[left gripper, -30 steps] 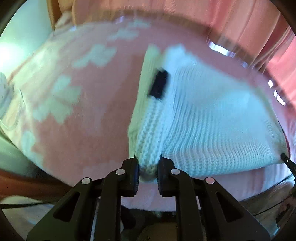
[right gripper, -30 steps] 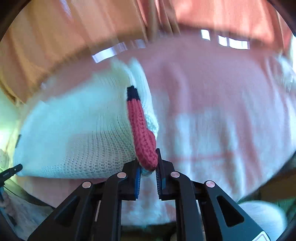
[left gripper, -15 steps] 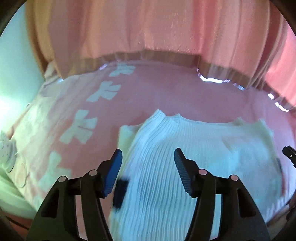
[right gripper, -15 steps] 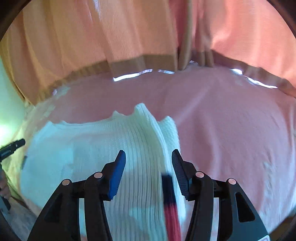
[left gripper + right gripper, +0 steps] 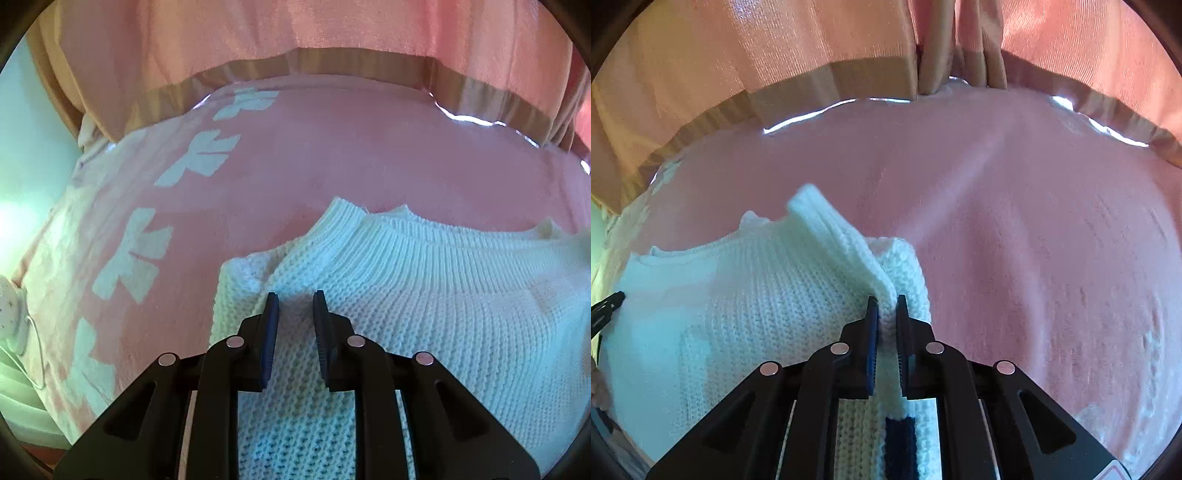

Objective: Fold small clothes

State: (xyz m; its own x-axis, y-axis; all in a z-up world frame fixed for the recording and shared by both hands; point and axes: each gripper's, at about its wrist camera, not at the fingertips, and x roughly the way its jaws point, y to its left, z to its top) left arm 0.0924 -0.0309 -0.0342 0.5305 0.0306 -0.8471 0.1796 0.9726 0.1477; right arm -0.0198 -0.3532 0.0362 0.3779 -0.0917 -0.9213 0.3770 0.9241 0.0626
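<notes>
Pink curtains (image 5: 295, 33) hang behind a pink bedspread (image 5: 332, 147) with white bow prints (image 5: 129, 254). On it lies a white knit sweater (image 5: 424, 295). The left gripper (image 5: 294, 306) hovers slightly parted over it; the right gripper (image 5: 885, 314) pinches a raised fold.

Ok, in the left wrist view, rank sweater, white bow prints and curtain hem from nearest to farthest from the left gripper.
1. White sweater, directly under the left gripper.
2. Bow prints on the pink bedspread, off to the left.
3. Curtain hem, farthest, along the top.
</notes>
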